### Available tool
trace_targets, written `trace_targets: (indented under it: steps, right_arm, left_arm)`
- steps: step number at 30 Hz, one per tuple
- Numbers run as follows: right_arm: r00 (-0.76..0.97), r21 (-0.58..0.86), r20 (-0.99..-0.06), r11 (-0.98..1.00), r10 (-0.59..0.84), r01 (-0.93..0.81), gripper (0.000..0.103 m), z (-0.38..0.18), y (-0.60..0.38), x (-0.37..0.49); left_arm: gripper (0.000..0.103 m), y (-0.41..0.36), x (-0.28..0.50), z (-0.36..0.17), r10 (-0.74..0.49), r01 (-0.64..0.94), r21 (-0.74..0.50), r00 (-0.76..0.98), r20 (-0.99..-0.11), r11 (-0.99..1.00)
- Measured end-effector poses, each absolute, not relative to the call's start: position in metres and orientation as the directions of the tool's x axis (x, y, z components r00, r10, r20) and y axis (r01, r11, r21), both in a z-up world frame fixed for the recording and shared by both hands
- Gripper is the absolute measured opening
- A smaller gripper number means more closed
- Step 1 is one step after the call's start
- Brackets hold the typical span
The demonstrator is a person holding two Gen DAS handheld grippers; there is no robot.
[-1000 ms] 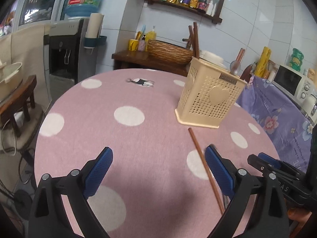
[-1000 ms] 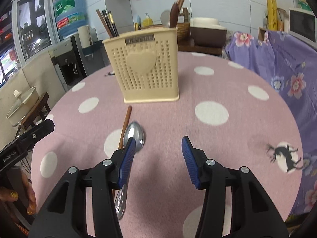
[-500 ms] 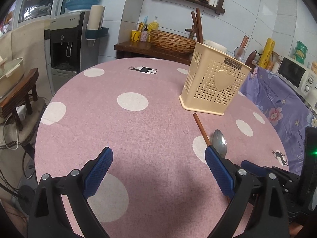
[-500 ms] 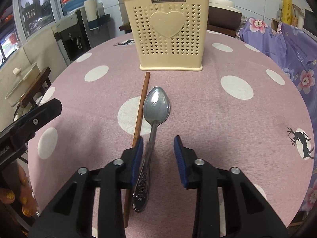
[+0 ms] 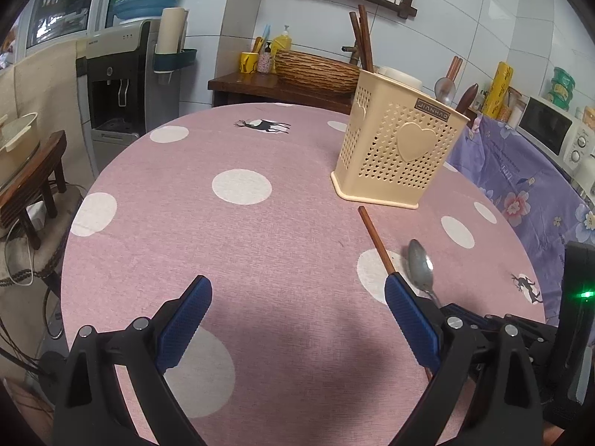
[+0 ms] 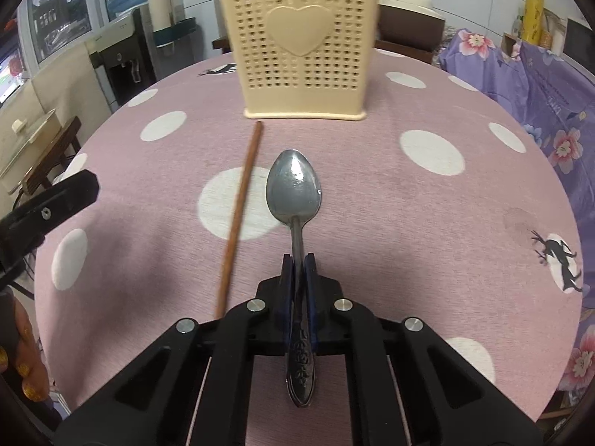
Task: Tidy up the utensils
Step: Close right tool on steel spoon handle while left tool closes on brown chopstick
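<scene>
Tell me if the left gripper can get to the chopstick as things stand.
Probably yes: the left gripper is open, and the chopstick lies bare on the table by its right finger, though the right gripper sits close.

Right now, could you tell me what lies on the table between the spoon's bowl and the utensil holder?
Nothing: in the right wrist view only bare pink cloth separates the spoon from the holder. The chopstick lies off to the left.

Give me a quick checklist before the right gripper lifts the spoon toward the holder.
1. right gripper shut on the spoon handle: ok.
2. Grip centred on handle: ok, bowl sticks out ahead.
3. chopstick outside the jaws: ok, lies beside the spoon.
4. left gripper open and holding nothing: ok.
5. cream holder upright ahead: ok.
6. Free slot inside holder: cannot tell.
</scene>
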State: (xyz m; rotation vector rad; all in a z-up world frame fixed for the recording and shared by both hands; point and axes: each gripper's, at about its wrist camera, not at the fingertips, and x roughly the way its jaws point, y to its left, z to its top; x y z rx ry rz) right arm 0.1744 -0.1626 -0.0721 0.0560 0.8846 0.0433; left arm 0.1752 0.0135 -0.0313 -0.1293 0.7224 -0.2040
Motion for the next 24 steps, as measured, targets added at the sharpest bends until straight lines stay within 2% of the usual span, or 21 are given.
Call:
trace_targets:
  steps: [8,11,14,15,16,22,24]
  right_arm:
    - [0.64,0.077,-0.768,0.99,-0.018,0.121,0.007,-0.072,-0.222,0.162]
    - [0.649,0.105,-0.761,0.989,0.011,0.106,0.009,-0.073,-0.227,0.161]
    - [0.665,0.169,-0.745,0.98,0.057,0.106,0.025,-0.071,-0.232,0.16]
    - [0.672,0.172,-0.738,0.98,0.06,0.102,0.034,-0.069,-0.233,0.16]
    - [0.681,0.171,-0.73,0.981,0.061,0.096,0.037,-0.067,-0.233,0.159]
    - [0.689,0.171,-0.722,0.98,0.058,0.097,0.039,-0.062,-0.241,0.161]
    - [0.691,0.174,-0.721,0.979,0.054,0.105,0.04,-0.061,-0.244,0.161]
  left_arm:
    - [0.093,-0.003,0.177,-0.033,-0.252,0.173,-0.184,0.713,-0.654,0.968]
    - [0.091,-0.016,0.181,-0.034,-0.271,0.203,-0.18,0.692,-0.669,0.963]
    - [0.081,-0.034,0.188,-0.036,-0.284,0.242,-0.162,0.661,-0.695,0.957]
    - [0.075,-0.039,0.19,-0.036,-0.288,0.256,-0.155,0.652,-0.701,0.954]
    - [0.068,-0.046,0.193,-0.037,-0.297,0.273,-0.151,0.641,-0.708,0.95]
    - [0.043,-0.069,0.222,-0.05,-0.308,0.293,-0.16,0.577,-0.756,0.942]
    - [0.041,-0.074,0.232,-0.054,-0.316,0.291,-0.176,0.556,-0.769,0.94]
